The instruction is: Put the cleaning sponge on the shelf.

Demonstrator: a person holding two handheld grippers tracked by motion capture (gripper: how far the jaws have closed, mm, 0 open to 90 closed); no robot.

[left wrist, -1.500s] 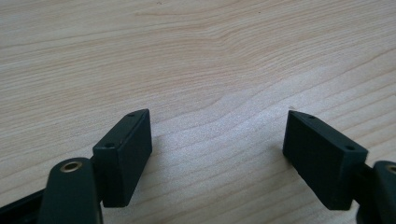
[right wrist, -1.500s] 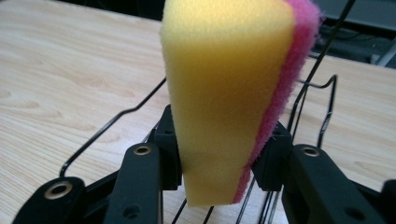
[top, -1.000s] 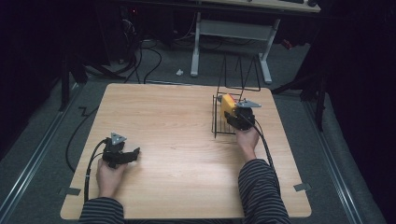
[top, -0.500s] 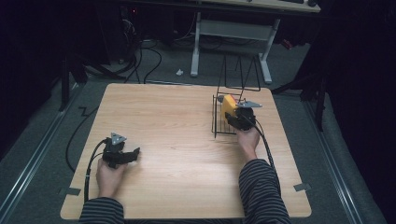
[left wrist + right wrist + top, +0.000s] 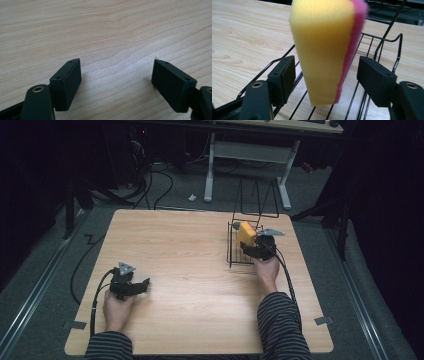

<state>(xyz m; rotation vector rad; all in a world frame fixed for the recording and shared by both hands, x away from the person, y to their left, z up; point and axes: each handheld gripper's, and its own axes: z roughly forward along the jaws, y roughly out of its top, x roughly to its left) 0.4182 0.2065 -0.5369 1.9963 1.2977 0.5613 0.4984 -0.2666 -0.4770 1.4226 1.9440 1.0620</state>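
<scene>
Right tool [image 5: 253,247] at the wire rack [image 5: 235,260], near the surface's [image 5: 190,265] far right corner. Jaws spread, a gap on each side of the sponge [image 5: 325,50], not pinching it. Sponge yellow with a pink scouring face, stood upright on end between the jaws, its lower end down among the rack wires [image 5: 364,100]; whether resting on them, could not tell. Seen from above as a yellow block [image 5: 246,233] at the rack's far end. Left tool [image 5: 116,87] near the near left corner, low over bare wood, jaws wide apart, nothing between. Well apart from the rack.
</scene>
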